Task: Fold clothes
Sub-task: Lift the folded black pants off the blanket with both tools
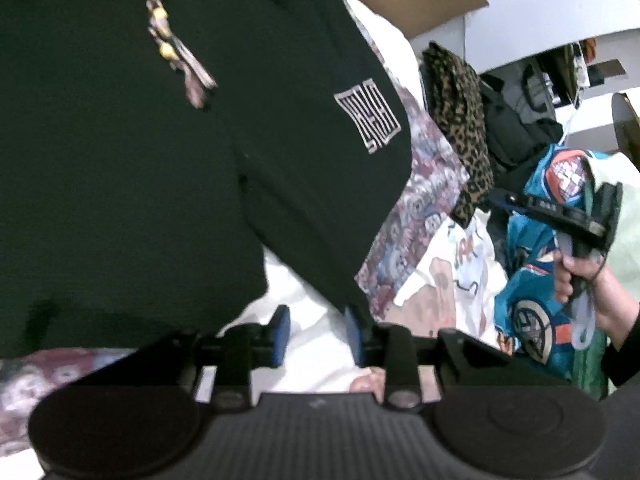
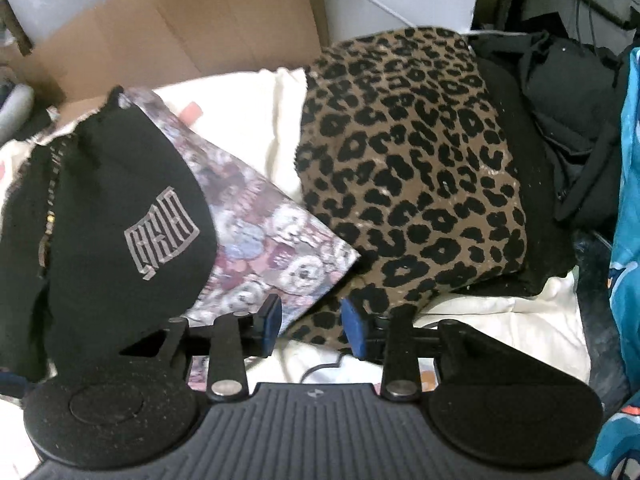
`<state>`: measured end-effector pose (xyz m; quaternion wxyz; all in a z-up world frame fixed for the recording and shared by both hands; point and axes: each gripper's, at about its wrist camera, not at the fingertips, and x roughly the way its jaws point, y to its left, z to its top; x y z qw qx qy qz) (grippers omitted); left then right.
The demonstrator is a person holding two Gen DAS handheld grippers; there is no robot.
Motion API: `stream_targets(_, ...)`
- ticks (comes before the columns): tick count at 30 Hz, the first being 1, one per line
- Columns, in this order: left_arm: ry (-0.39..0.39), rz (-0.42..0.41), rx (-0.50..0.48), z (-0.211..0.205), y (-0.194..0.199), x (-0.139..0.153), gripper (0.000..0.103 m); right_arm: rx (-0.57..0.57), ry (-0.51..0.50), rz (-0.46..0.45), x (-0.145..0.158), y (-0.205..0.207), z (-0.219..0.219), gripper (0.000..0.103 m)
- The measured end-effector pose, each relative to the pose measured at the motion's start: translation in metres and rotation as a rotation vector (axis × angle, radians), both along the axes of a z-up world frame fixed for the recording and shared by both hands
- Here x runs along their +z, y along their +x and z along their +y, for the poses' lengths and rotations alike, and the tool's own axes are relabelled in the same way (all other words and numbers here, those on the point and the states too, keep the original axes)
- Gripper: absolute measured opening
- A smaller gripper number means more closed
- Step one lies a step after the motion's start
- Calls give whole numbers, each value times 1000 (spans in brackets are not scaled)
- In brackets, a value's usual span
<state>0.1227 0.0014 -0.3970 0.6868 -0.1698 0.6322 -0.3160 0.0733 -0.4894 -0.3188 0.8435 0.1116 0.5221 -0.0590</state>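
Fingers of left gripper (image 1: 318, 326) and right gripper (image 2: 312, 322) parted, empty; black garment (image 1: 160, 160) hem just beside left.

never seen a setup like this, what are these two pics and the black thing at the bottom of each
Each picture comes from a camera on a hand-held gripper, a two-fingered tool a person carries, one per hand, to fold clothes. The left hand-held gripper looks over a black garment with a white logo. The right hand-held gripper looks over a leopard-print garment and a floral cloth on white bedding. The left view also shows the person's hand holding the other tool. Both stand open, holding nothing.
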Motion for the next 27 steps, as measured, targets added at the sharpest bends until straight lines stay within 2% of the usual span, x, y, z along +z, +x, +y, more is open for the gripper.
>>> stream_targets(6,35,-40,101,30,-4,22,37,29,33,-49,18,-9,14,41)
stream_targets(12,83,-67,162,64,-15,37,37,51,94,-84,22,-18,32,41)
stream_targets(19,154,-93,311,115,-29,48,37,102,238,-133,8,-26,61,41)
stream_targets(27,234,-99,419,165,-40,46,37,212,346,-108,-20,-20,107,41)
